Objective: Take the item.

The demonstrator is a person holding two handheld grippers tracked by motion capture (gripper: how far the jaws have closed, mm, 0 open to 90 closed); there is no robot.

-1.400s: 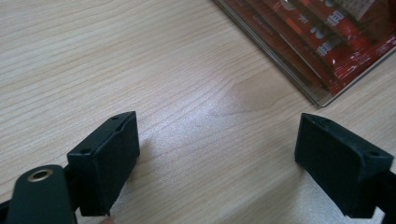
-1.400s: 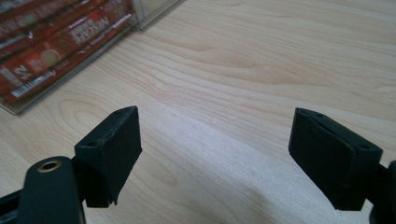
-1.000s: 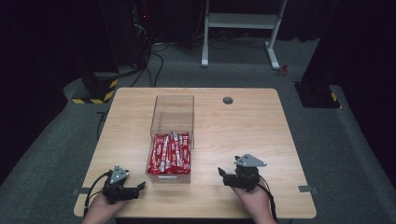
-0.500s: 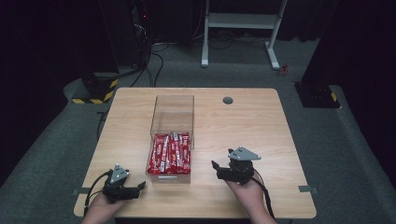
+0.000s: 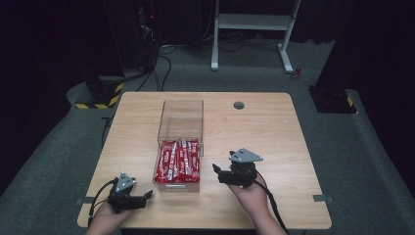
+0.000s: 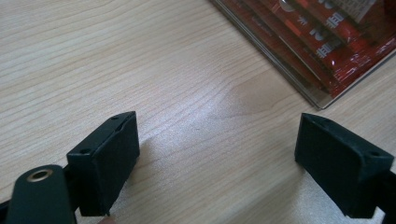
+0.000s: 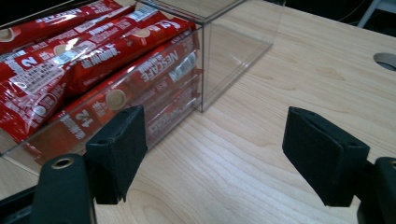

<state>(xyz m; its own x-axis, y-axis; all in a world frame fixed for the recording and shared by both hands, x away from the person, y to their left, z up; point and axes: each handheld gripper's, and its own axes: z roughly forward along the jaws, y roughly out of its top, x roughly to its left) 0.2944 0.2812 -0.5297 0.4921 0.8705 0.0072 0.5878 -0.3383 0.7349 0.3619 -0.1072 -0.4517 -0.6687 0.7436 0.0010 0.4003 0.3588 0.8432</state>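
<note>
The right gripper, wide open and empty, faces the clear box of red Nescafe sachets mid-desk. The left gripper rests open. A low approach risks shoving the box.

Each hand carries a black two-jaw gripper topped by a grey three-cornered plate, the left gripper and the right gripper alike. A black cable loops from the left one and another trails back from the right. Up close, the jaws are matte black blocks with small screw holes, and a brass-ringed hole sits in the black arm beside the left-hand jaw.
</note>
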